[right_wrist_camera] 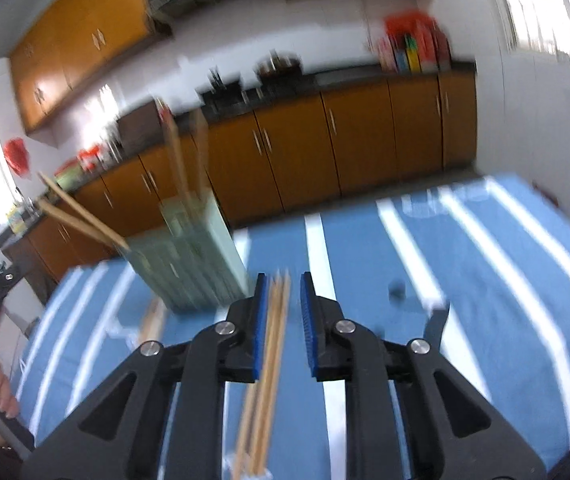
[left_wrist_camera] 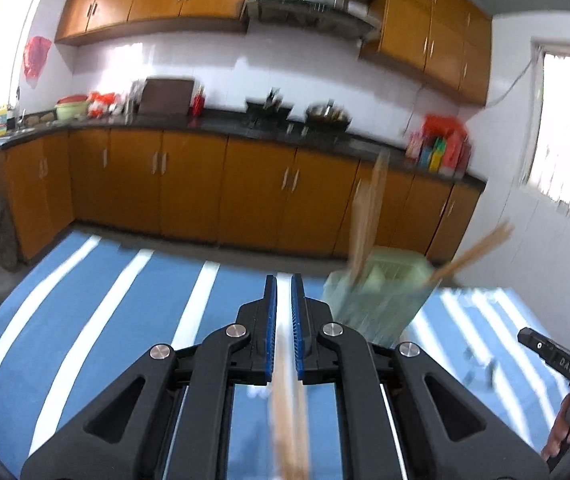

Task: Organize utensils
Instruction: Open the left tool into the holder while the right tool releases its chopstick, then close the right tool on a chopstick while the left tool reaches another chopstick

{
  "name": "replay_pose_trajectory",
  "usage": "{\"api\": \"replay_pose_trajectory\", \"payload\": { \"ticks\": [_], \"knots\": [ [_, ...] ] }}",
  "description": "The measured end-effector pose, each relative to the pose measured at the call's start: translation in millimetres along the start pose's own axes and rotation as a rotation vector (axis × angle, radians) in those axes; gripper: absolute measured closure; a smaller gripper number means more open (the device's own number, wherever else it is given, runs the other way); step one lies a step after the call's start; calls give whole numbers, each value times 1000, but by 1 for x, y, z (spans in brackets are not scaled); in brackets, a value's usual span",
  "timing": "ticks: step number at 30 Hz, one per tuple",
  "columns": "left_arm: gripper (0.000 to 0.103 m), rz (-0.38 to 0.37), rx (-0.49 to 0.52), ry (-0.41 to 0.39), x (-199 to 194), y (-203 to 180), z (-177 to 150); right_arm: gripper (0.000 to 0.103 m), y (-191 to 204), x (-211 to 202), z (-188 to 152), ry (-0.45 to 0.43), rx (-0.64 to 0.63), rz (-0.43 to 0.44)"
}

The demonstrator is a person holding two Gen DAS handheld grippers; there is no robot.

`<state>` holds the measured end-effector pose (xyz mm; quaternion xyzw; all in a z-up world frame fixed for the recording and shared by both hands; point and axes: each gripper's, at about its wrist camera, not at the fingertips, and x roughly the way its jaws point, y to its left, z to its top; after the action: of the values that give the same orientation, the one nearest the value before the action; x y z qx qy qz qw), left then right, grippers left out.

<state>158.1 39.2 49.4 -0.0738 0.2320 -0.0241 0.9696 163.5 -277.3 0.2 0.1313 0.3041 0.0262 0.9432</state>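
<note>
Chopsticks [left_wrist_camera: 287,400] are seen lengthwise between the narrowly parted left gripper [left_wrist_camera: 283,292] pads; grip cannot be told. Right gripper [right_wrist_camera: 283,292] is spread, chopstick bundle [right_wrist_camera: 265,380] against its left pad, tips forward. Green holder [right_wrist_camera: 193,256] on striped cloth [right_wrist_camera: 465,280] has sticks leaning outward. Only the right view shows a loose pair [right_wrist_camera: 153,320] beside the holder.

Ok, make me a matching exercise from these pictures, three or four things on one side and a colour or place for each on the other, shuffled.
Things:
1. utensil holder
2. tablecloth
3. lower cabinets
4. chopsticks between the right tool's fingers

Descriptions:
A. blue with white stripes
B. pale green, chopsticks sticking out of it
C. orange-brown, under the dark counter
D. light wood, lying along the cloth

Pairs: 1-B, 2-A, 3-C, 4-D
</note>
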Motion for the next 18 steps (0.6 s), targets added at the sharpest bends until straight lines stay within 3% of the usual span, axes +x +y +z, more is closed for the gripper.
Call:
{"api": "replay_pose_trajectory", "payload": {
  "ticks": [5,7,18],
  "knots": [
    [95,48,-17,153,22,23,-46,85,-1,47,-45,193,25,15],
    [95,56,-36,195,26,31,-58,85,3,56,-58,227,20,15],
    [95,50,-55,276,35,38,-87,85,21,81,-71,292,-24,1]
  ]
}}
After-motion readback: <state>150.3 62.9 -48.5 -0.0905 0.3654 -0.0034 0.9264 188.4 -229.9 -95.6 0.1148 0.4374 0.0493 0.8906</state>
